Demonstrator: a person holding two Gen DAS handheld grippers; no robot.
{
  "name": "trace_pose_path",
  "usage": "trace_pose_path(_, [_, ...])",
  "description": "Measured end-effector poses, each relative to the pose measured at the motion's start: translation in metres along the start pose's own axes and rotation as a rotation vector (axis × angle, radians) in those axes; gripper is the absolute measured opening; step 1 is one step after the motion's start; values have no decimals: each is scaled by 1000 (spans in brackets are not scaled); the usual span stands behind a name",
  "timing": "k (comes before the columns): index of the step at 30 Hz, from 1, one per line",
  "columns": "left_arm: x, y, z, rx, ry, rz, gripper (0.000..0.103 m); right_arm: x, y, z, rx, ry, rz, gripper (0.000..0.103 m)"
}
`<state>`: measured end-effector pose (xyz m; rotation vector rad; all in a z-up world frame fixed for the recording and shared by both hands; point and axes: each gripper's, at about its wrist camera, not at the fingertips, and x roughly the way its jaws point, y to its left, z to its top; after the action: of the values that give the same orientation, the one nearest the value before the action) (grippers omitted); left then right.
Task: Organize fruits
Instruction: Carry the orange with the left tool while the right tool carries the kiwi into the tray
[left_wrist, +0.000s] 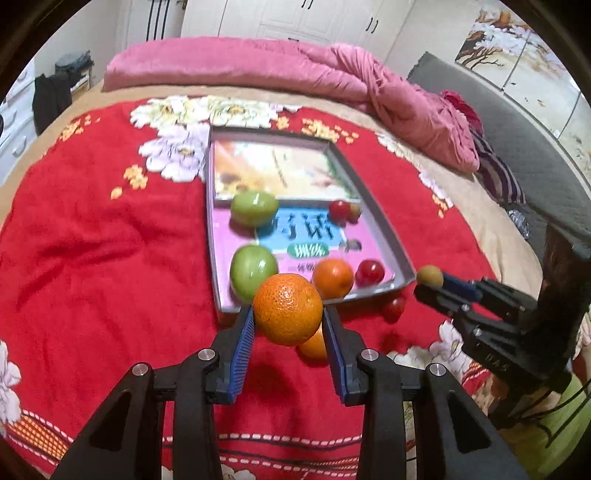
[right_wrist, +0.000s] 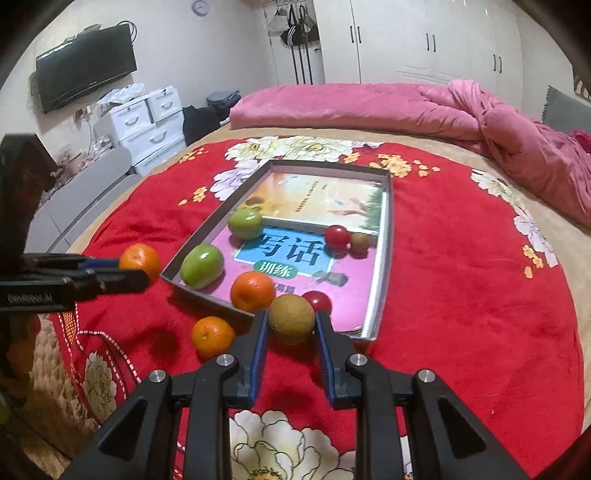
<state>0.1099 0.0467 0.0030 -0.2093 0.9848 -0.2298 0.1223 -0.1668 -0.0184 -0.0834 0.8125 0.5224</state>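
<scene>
Red blanket (left_wrist: 92, 240) covers the bed, and on it a shallow tray (right_wrist: 386, 236) lined with books is seen, open toward both cameras. From the left: the left gripper (left_wrist: 288, 319) is clamped on an orange (left_wrist: 287, 309), which is held clear of the blanket just short of the tray's near rim; a 2nd orange (right_wrist: 212, 336) lies loose on the blanket below it, outside the tray. Inside the tray, 2 green apples (left_wrist: 254, 271), 1 orange (left_wrist: 332, 277), 2 tomatoes (left_wrist: 370, 272) and a small brown fruit are already placed. Further right, the right gripper (right_wrist: 290, 325) is closed on a kiwi (right_wrist: 291, 318), raised at the tray's near right corner. A tomato (left_wrist: 394, 308) rests on the blanket between the 2 grippers, outside the rim. Both held fruits lie on the near side of the rim, so the tray is straight ahead of each pair of fingers; the right hand seems slightly nearer to free floor.
</scene>
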Motion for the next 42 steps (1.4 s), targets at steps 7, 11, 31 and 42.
trace_pose_path(7, [3,-15,13,20,-15,-22,38,-5,-11,5,17,-22,-18,26])
trace_pose_path(11, [12,-26,19,40,-7,-23,38,-6,-15,7,21,-32,-25,26])
trace_pose_path(31, [70,-19,49,33,40,62,38,9,-18,11,18,-13,-29,26])
trace_pose_path(42, [95,-24,55,41,78,57,38,16,-20,14,16,-6,-41,26])
